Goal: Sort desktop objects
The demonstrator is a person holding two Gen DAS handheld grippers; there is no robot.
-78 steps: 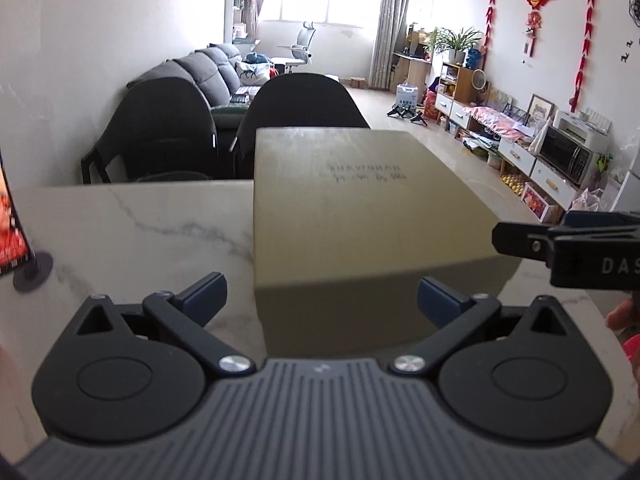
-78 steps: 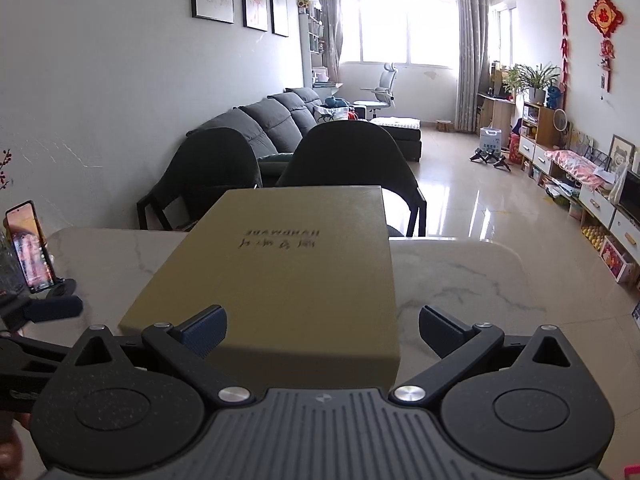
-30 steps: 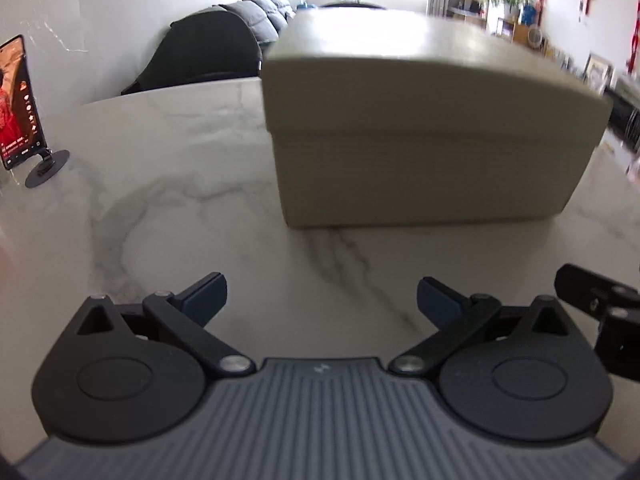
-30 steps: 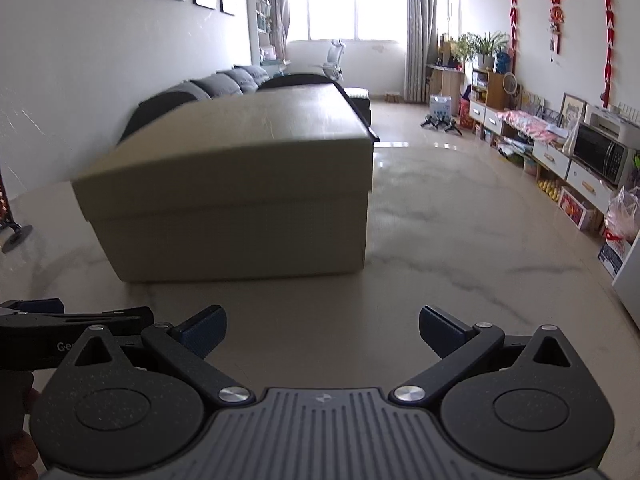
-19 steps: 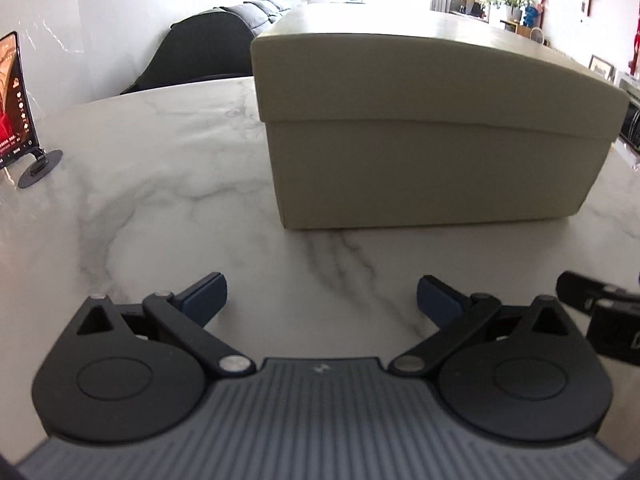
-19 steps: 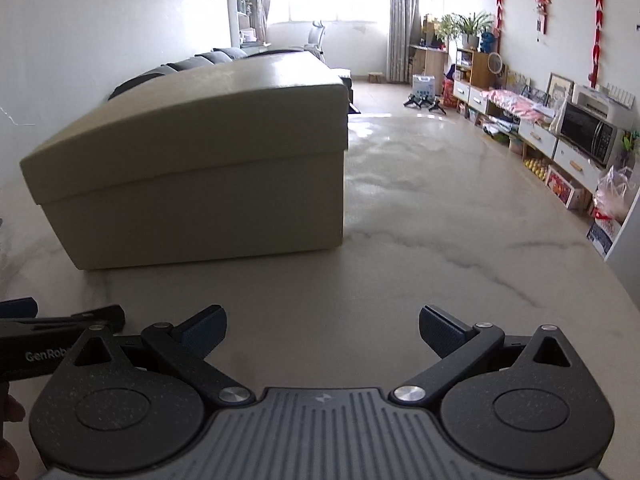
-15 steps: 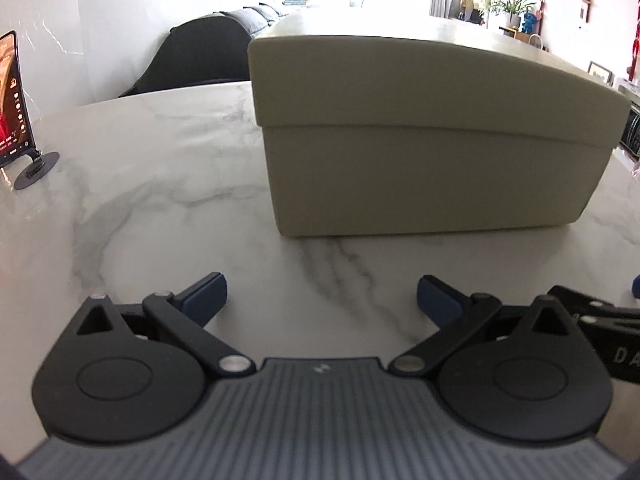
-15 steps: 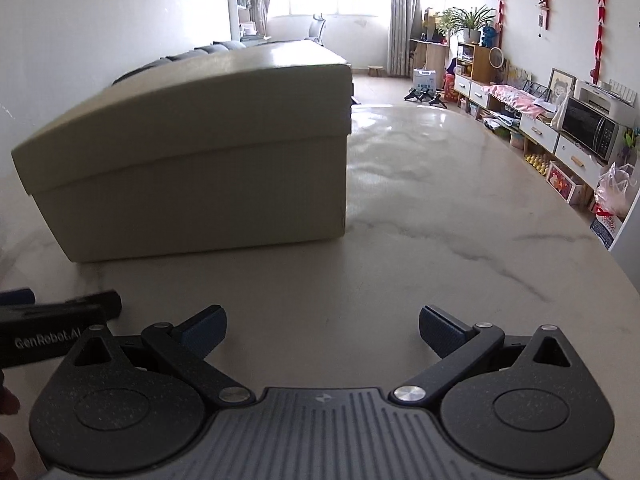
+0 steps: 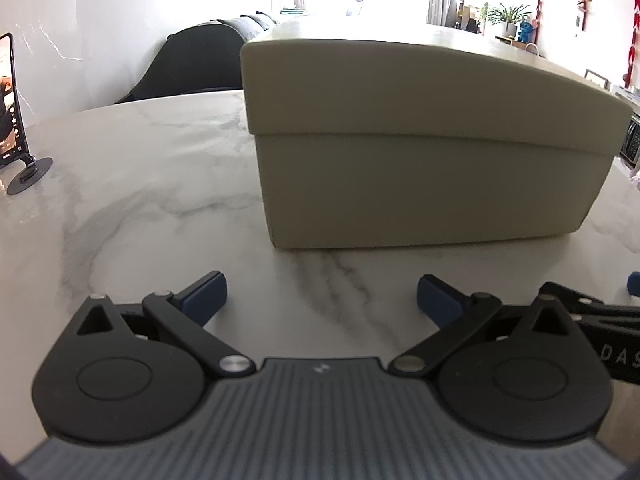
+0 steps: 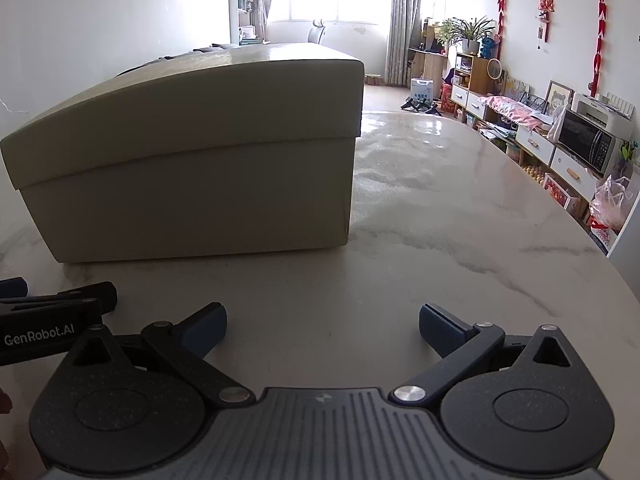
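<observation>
A beige lidded cardboard box [image 9: 420, 152] stands on the white marble table [image 9: 140, 184], its lid on. My left gripper [image 9: 320, 294] is open, low over the table a little short of the box's near side, nothing between its fingers. In the right wrist view the same box [image 10: 192, 184] fills the left half. My right gripper [image 10: 322, 324] is open and empty too, low before the box's right corner. Each gripper shows at the edge of the other's view: the right one [image 9: 600, 320], the left one [image 10: 52, 312].
A phone on a round black stand [image 9: 12, 120] sits at the table's far left. A dark chair [image 9: 192, 64] stands behind the table. The table's right edge [image 10: 600, 256] curves past low cabinets, a microwave [image 10: 584, 142] and bags on the floor.
Both grippers have come down from above the box to table height in front of it and then edged slightly closer. Both stay open and the box has not moved.
</observation>
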